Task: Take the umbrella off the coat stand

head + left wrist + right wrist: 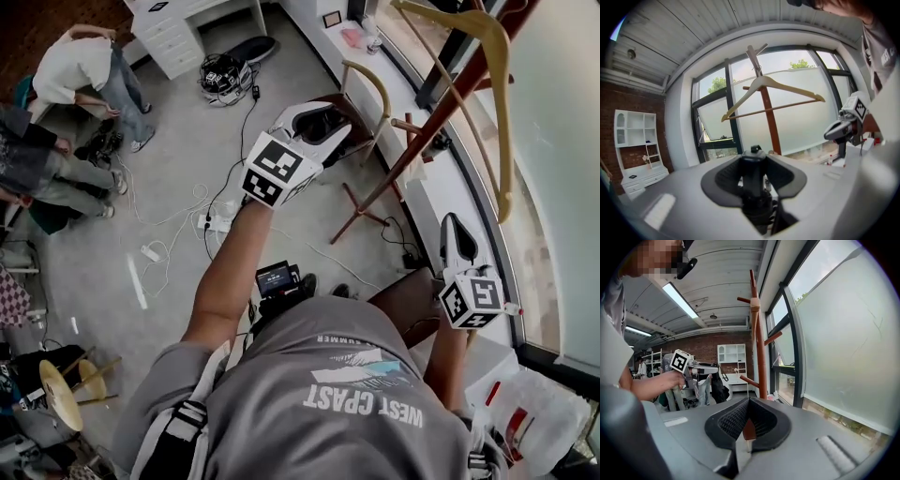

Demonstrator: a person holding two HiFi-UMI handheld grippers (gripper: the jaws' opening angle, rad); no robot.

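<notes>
Glossy reddish wooden coat stand (459,89), pale wooden hanger (503,122), frosted window (843,343).

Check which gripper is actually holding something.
The left gripper: its jaws are clamped on a black umbrella, which fills the gap between them. The right gripper has its jaws together with nothing in them.

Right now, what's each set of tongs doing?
Left tongs: closed on the black umbrella.
Right tongs: closed, holding nothing.
</notes>
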